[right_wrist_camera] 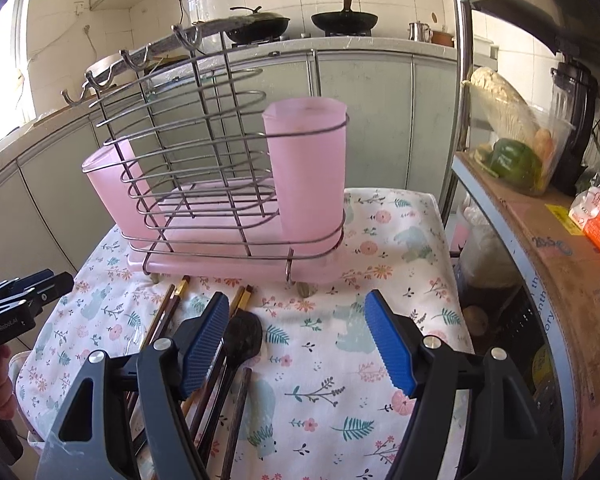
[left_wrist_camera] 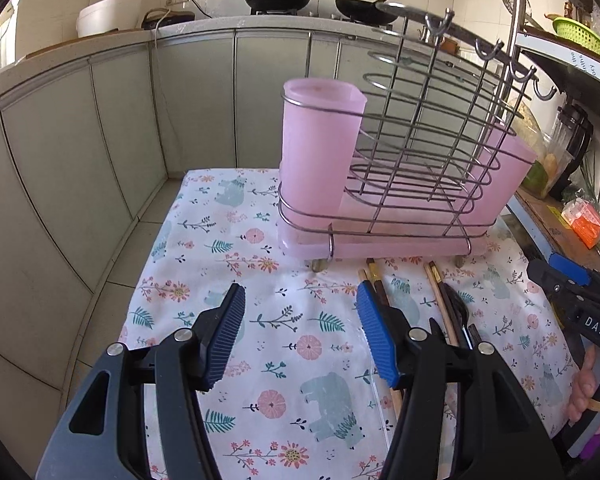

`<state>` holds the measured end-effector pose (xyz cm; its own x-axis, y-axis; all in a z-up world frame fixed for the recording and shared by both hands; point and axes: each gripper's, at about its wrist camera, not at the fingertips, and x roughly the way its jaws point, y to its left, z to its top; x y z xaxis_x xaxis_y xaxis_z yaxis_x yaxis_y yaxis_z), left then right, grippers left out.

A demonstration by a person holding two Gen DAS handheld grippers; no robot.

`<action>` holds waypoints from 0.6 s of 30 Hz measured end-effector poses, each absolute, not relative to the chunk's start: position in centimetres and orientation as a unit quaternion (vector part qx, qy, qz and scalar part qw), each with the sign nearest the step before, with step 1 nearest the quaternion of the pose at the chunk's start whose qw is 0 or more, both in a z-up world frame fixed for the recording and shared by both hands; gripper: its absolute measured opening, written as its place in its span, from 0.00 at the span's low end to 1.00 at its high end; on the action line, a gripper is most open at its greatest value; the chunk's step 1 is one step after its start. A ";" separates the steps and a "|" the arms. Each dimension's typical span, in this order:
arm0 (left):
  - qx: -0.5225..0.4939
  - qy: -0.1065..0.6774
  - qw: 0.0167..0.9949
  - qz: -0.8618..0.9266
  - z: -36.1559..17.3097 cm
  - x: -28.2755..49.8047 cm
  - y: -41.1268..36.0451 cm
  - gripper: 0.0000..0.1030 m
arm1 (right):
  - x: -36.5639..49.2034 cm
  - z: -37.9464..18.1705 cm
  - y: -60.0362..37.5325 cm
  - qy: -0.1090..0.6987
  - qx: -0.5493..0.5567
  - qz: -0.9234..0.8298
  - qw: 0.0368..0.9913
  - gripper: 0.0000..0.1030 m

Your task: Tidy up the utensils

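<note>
Two grippers hang over a flowered tabletop (left_wrist_camera: 300,320), both spread wide and holding nothing.

From the left wrist view, the left gripper (left_wrist_camera: 300,336) hovers in front of the wire rack (left_wrist_camera: 380,184), its jaws far apart with only bare cloth between them. The rack stands upright at the far side of the tabletop, with a pink cup (left_wrist_camera: 320,152) seated at its near-left corner, a second pink cup (left_wrist_camera: 504,172) at its right end, and a pink drip tray under both. The chopsticks (left_wrist_camera: 374,280) lie on the cloth just in front of the rack, partly hidden behind the left gripper's right finger. The right gripper (left_wrist_camera: 568,280) shows at the right edge of this view, held by a hand (left_wrist_camera: 588,388).

From the right wrist view, the right gripper (right_wrist_camera: 296,344) also hovers in front of the rack (right_wrist_camera: 204,168), jaws wide. The chopsticks (right_wrist_camera: 180,296) and a dark spoon (right_wrist_camera: 242,336) lie loose on the cloth in front of the rack, beneath and beside this gripper's left finger. The nearer pink cup (right_wrist_camera: 308,172) looks empty from here, though its inside is not visible.

The sorting seems not yet begun: no utensil is lifted. The next move likely calls for lowering one gripper onto a single chopstick or the spoon, closing across its thin shaft, then tipping it upright into a cup.
</note>
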<state>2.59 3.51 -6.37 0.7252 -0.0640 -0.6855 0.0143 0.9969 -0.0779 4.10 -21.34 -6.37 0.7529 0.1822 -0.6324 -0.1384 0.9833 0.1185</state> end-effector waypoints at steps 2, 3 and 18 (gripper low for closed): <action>-0.032 0.382 0.923 -0.028 -6.8 2.7 3.3 0.57 | 4.2 -6.7 -21.5 0.349 0.035 0.089 0.932 0.63; -0.031 0.387 0.921 -0.031 -7.0 2.8 3.2 0.57 | 4.2 -6.9 -21.5 0.354 0.037 0.090 0.930 0.63; -0.018 0.444 0.893 -0.075 -9.7 2.6 1.6 0.40 | 4.2 -9.5 -21.7 0.428 0.069 0.140 0.890 0.40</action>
